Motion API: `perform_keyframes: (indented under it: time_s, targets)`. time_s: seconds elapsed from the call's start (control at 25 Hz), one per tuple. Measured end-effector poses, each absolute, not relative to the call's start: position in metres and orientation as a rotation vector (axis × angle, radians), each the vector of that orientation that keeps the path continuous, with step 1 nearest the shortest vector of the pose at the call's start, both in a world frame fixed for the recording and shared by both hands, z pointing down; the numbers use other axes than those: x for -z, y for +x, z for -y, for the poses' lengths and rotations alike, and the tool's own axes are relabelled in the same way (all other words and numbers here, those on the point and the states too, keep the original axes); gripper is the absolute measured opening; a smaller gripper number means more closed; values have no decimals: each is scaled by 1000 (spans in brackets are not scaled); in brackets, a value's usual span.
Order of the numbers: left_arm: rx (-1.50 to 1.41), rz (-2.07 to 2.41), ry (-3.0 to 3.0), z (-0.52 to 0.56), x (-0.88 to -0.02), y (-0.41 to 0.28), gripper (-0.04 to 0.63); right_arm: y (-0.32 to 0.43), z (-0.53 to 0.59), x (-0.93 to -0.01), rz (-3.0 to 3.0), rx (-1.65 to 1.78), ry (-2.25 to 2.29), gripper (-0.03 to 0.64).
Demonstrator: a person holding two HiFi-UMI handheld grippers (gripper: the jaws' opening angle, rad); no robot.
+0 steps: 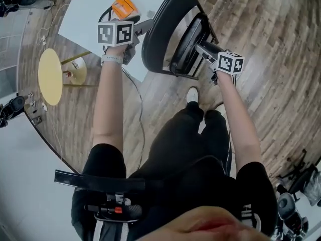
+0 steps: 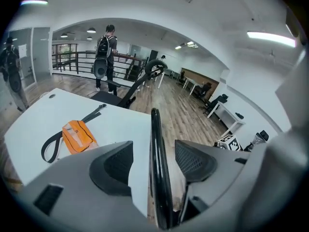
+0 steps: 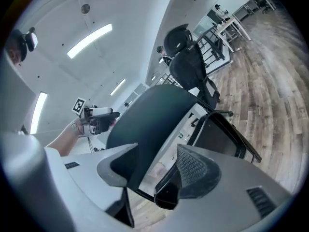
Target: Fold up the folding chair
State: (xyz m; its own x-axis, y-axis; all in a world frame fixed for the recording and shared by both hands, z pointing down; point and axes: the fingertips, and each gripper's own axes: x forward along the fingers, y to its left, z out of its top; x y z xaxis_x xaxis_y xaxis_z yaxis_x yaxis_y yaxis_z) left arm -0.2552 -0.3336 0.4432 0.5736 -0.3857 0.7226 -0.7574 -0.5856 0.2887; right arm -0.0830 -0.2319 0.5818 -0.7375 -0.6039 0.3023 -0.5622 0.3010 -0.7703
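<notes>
The black folding chair (image 1: 170,34) stands on the wood floor beside a white table, its seat and back close together. My left gripper (image 1: 142,28) sits at the chair's left rim. In the left gripper view that thin black rim (image 2: 155,129) runs between the jaws of the left gripper (image 2: 154,151) with a gap on each side, so it is open. My right gripper (image 1: 204,49) is at the chair's right side. In the right gripper view the right gripper (image 3: 154,167) stands open around the chair's dark panel (image 3: 154,115), and floor shows beside one pad.
The white table (image 1: 90,9) carries an orange pouch (image 1: 124,7) with a black strap. A yellow round stool (image 1: 50,76) stands at the left. A person with a backpack (image 2: 104,52) walks far off. A black office chair (image 3: 193,66) stands beyond the folding chair.
</notes>
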Motion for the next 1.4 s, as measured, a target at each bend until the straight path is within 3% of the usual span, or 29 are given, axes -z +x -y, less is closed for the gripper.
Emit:
perform_keyframes:
  time_s: [0.32, 0.56, 0.96, 1.04, 1.24, 1.4]
  targets:
    - [-732, 714, 2395, 209, -403, -211, 258, -95, 154, -448, -2711, 1120, -918, 224]
    - [-494, 597, 2561, 128, -365, -165, 258, -96, 96, -386, -2837, 870, -975, 224]
    - [-229, 683, 2655, 89, -332, -154, 256, -115, 63, -327, -2974, 623, -995, 221]
    - [-207, 686, 2638, 83, -333, -155, 212, -121, 56, -322, -2995, 591, -957, 192]
    - [-239, 726, 2661, 85, -334, -162, 6, -125, 60, -313, -3004, 487, -928, 31]
    - [-218, 757, 2708, 75, -324, -175, 5, -137, 50, -305, -3037, 393, -928, 9]
